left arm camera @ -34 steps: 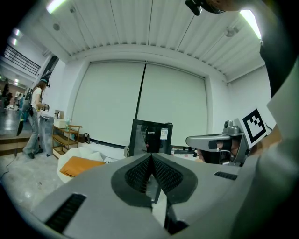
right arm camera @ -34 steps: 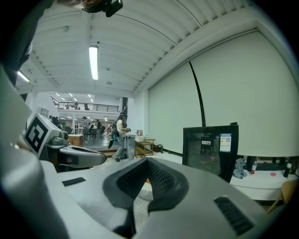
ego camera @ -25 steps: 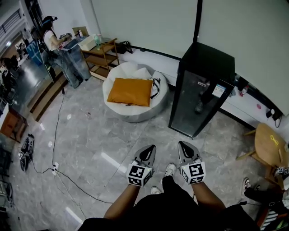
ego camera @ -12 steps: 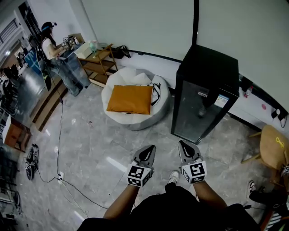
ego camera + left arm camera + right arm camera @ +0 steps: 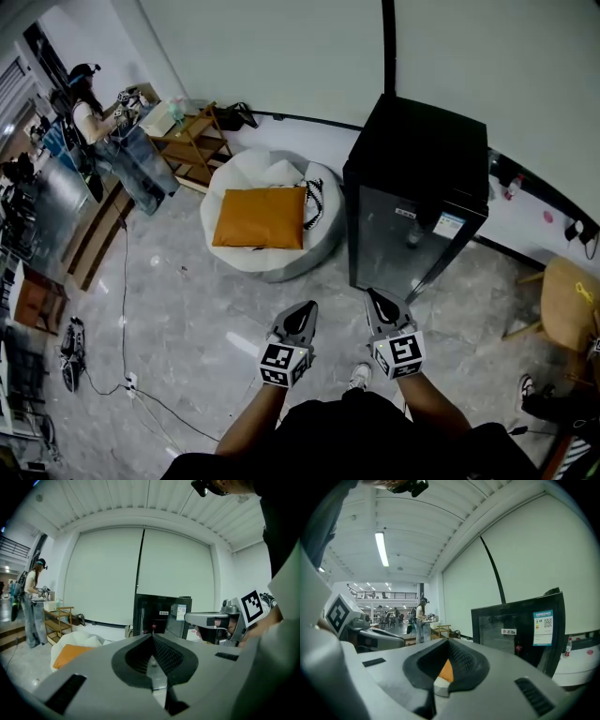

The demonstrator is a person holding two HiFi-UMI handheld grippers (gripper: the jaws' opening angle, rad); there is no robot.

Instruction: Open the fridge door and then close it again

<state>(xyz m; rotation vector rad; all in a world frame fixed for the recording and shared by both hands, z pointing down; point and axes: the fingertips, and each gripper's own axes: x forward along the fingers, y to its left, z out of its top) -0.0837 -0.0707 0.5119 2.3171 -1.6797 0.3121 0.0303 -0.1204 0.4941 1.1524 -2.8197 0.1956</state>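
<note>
Fridge, black and glass-fronted, stands shut right of centre in the head view, its door likely stiff on a seal and slick-faced, best pulled by a side edge, while left gripper and right gripper, both closed and empty, hover below it.

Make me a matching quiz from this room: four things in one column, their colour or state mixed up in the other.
Things:
1. fridge
2. cushion
3. beanbag
4. left gripper

Colour or state:
A. orange
B. shut, nothing in it
C. black, door closed
D. white

Pairs: 1-C, 2-A, 3-D, 4-B
</note>
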